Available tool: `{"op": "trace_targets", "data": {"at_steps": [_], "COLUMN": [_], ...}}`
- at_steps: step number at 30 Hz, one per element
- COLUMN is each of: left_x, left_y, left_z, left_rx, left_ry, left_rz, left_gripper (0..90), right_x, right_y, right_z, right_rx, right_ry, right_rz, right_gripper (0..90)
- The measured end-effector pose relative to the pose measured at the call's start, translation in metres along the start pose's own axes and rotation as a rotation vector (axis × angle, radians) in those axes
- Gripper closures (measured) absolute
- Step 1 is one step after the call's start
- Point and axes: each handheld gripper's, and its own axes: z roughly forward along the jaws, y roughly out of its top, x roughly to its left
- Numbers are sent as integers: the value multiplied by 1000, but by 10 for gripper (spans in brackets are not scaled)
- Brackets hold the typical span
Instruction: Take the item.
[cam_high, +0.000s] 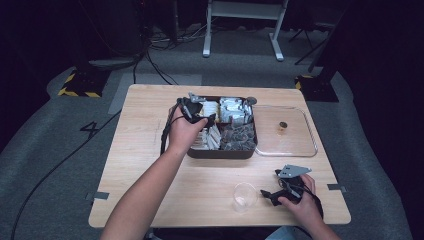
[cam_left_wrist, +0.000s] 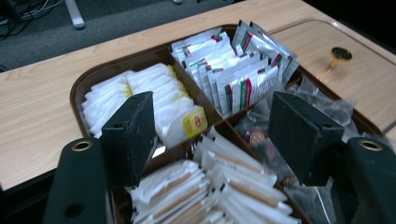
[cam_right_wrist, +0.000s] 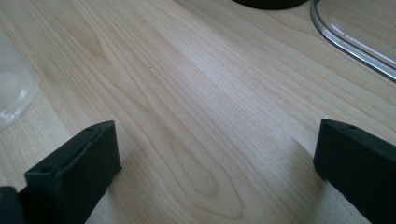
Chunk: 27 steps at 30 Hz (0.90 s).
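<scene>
Left hand-held gripper (cam_left_wrist: 212, 135): jaws spread wide, nothing between them, poised over the brown tray (cam_high: 220, 153) at the middle of the desk (cam_high: 150, 165).

Tray contents, four compartments: white tea bags with yellow tags (cam_left_wrist: 159, 100); red-and-green striped sachets (cam_left_wrist: 233, 70); paper-wrapped sticks (cam_left_wrist: 210, 186) directly beneath your jaws; dark clear-wrapped packets (cam_left_wrist: 261, 135).

Risk, as judged: the items are packed tight and overlapping, so closing here could pinch several sticks at once, or one jaw could catch the divider and drag the tray.

Right hand-held gripper (cam_right_wrist: 215, 172): jaws wide apart, empty, low over bare desk near its front edge.

Clear plastic cup (cam_high: 244, 196): just beside the right gripper. It looks light, so a sideways nudge could tip it or push it off the front edge.

Clear lid (cam_high: 286, 133): flat, right of the tray, touching it or nearly so, and could shift if the tray is dragged.
</scene>
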Motion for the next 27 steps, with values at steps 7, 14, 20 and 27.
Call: {"op": "trace_targets", "data": {"at_steps": [7, 14, 20, 27], "left_x": [0, 3, 11, 15], "left_y": [8, 7, 4, -1], "left_z": [20, 43, 62, 75], "left_rx": [13, 43, 98, 156], "left_ry": [4, 16, 19, 25], "left_rz": [0, -49, -67, -72], "left_gripper": [321, 331, 416, 464], "right_x": [0, 0, 0, 0], "right_y": [0, 0, 0, 0], "right_z": [0, 0, 0, 0], "right_rx": [0, 1, 0, 0], "right_ry": [0, 0, 0, -1], "right_rz": [1, 0, -1, -2], "right_gripper": [5, 4, 5, 4]}}
